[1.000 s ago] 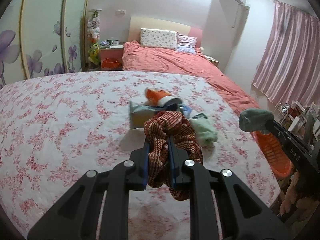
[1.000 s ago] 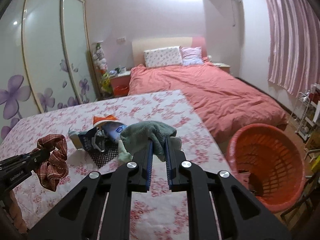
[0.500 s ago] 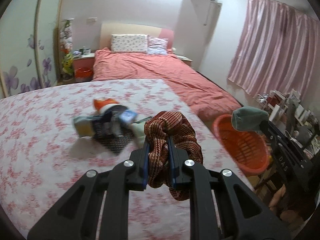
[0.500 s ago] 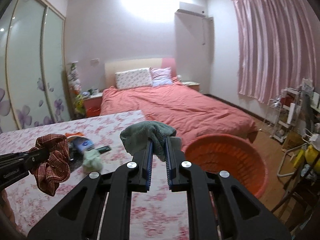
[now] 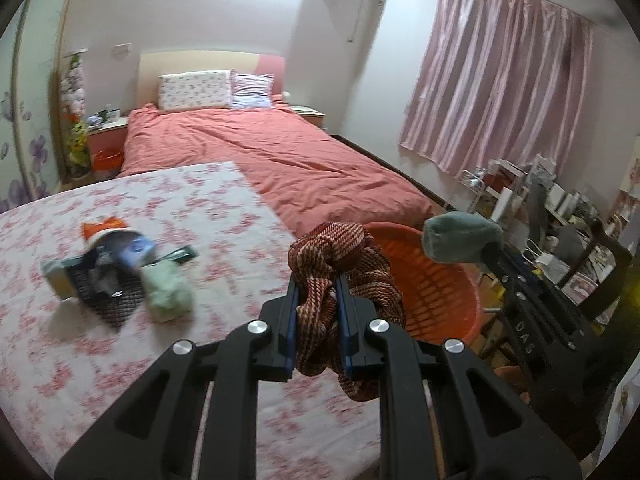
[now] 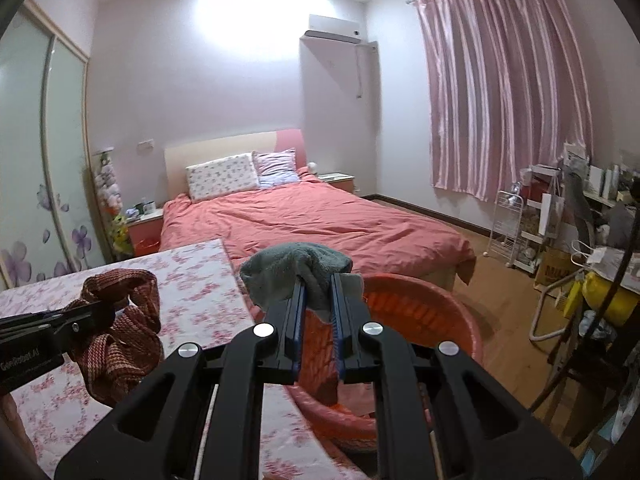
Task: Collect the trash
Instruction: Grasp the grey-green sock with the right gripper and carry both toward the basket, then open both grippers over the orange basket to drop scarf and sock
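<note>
My left gripper point(image 5: 318, 280) is shut on a red-brown woven cloth point(image 5: 340, 252) that droops below the fingers, near the floral bed's right edge. My right gripper point(image 6: 318, 280) is shut on a grey-green towel point(image 6: 292, 268), held over the orange laundry basket point(image 6: 432, 300). That basket point(image 5: 432, 280) sits on the floor beside the bed. In the left wrist view the right gripper point(image 5: 486, 250) carries the towel point(image 5: 460, 236) above the basket's far rim. In the right wrist view the left gripper point(image 6: 108, 306) with the woven cloth point(image 6: 124, 332) hangs at the left.
A pile of items point(image 5: 116, 264) lies on the floral bedspread point(image 5: 120, 360), with a pale green cloth point(image 5: 168, 292) beside it. A red-covered bed point(image 6: 320, 220) stands behind. Cluttered shelves and a chair point(image 5: 560, 248) crowd the right. Wooden floor point(image 6: 508, 284) shows past the basket.
Both grippers have swung to the right, away from the pile and toward the orange basket, each still gripping its cloth. The basket now lies directly beneath the right gripper.
</note>
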`<state>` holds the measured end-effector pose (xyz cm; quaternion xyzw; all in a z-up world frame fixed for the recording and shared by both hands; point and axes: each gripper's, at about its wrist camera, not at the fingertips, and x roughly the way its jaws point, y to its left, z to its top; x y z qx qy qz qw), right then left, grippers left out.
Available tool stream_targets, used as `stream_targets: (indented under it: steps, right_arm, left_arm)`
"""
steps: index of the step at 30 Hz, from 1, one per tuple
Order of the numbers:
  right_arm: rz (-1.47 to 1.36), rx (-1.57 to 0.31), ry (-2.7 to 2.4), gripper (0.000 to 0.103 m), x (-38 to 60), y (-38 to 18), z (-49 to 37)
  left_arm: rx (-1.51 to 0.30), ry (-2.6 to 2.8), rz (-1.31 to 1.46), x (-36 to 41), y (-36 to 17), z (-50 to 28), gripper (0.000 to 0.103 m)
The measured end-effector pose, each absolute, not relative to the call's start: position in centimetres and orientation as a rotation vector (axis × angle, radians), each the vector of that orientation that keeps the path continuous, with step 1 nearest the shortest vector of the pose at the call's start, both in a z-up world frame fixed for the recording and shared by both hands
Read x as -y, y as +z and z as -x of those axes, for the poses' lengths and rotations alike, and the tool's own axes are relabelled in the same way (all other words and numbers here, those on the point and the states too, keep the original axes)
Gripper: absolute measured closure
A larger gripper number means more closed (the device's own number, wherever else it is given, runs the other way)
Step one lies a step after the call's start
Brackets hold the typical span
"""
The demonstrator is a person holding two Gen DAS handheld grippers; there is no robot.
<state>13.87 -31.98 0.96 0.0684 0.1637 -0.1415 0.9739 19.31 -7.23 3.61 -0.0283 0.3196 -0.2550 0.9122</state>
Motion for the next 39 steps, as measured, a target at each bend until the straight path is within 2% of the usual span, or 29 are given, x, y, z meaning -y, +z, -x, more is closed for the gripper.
stream_targets:
  steps: [24, 31, 32, 34, 36, 39]
  right_arm:
    - [-0.346, -0.348, -0.341, 0.091, 39.4, -1.6, -14.7]
    - [-0.391, -0.354, -0.329, 0.090, 41.3, -2.2, -15.7]
    - [-0.400, -0.360, -0.323, 0.088, 41.6, -2.4, -15.9]
    - [-0.419, -0.372, -0.310, 0.076, 42.2, -2.7, -16.4]
    - [-0.434, -0.380, -0.298, 0.057, 42.7, -2.9, -16.4]
    - [-0.433, -0.387, -0.308, 0.048, 42.7, -3.2, -16.0]
  left_arm:
    - [-0.705, -0.689, 0.010, 19.1, 0.4, -23.8, 0.085]
    - [-0.751, -0.678, -0.006, 21.5, -1.6, -25.9, 0.079]
    - [-0.760, -0.674, -0.007, 21.7, -2.0, -26.2, 0.077]
    - [-0.779, -0.665, -0.011, 21.9, -2.8, -26.9, 0.068]
    - [-0.794, -0.647, -0.015, 21.7, -3.4, -27.3, 0.059]
    - [-0.809, -0.613, -0.018, 20.9, -4.0, -27.9, 0.054]
